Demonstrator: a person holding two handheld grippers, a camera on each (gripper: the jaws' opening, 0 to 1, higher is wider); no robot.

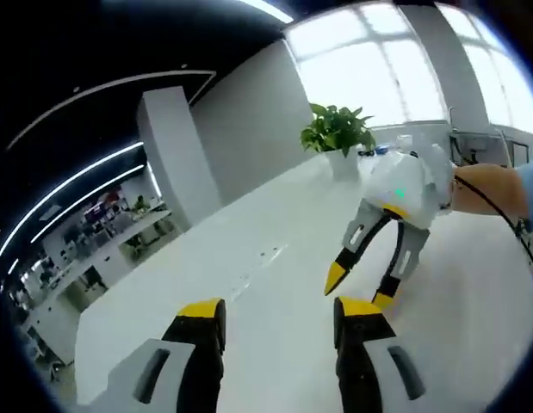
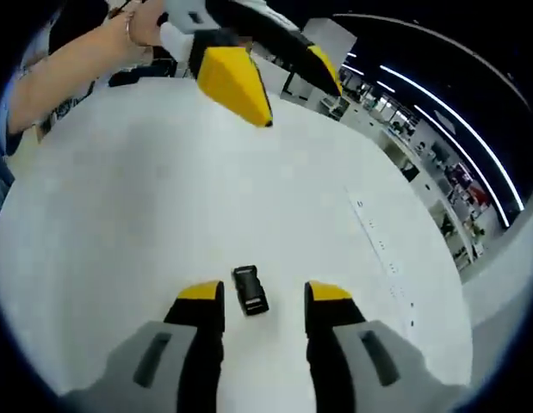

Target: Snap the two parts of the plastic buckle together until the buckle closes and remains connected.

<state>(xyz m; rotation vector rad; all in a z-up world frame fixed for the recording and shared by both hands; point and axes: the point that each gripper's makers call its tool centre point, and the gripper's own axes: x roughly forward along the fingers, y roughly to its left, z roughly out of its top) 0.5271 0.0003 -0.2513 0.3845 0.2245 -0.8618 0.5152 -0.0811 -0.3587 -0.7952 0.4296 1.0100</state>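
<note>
Right gripper view: black plastic buckle (image 2: pixel 250 290) lying on white table (image 2: pixel 163 198), between right gripper (image 2: pixel 264 297) jaws (wide, empty). Left gripper (image 2: pixel 266 82) at 12 o'clock, jaws parted. Best lowered squarely, closing gently on buckle.

White table (image 2: pixel 145 206), smooth and matte, long; far end runs toward the windows in the left gripper view (image 1: pixel 249 249). Black plastic buckle (image 2: pixel 250 290) lies flat on it. Faint printed marks (image 2: pixel 382 249) on the surface to the right of the buckle. White-potted green plant (image 1: pixel 338 138) stands at the table's far end.
</note>
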